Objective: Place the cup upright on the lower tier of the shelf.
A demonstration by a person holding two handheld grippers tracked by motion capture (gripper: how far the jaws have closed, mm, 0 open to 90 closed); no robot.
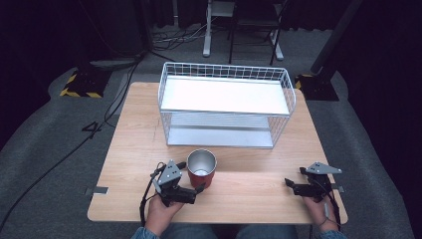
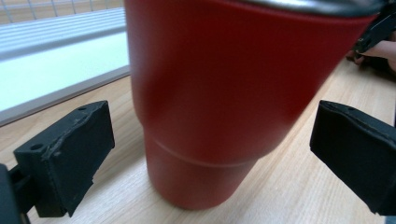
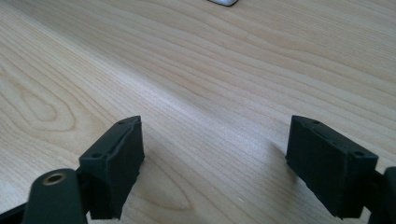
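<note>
Straddling cup (image 2: 205, 102) with left gripper (image 1: 191, 191), jaws spread either side, not touching | cup upright, axis vertical, near-centre of table (image 1: 259, 199), just near of rack (image 1: 226, 104) | right gripper (image 1: 293, 186) spread, empty, well to the right | left hand nearer.

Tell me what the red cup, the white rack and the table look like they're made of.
Cup: likely metal, with a shiny silver inside and a matte red coat, dark rim.
Rack: white-coated wire, judging by the thin grid walls; its shelves look like smooth flat panels, material unclear.
Table: light wood or wood-look laminate; grain lines show, which of the two is hard to tell.
</note>
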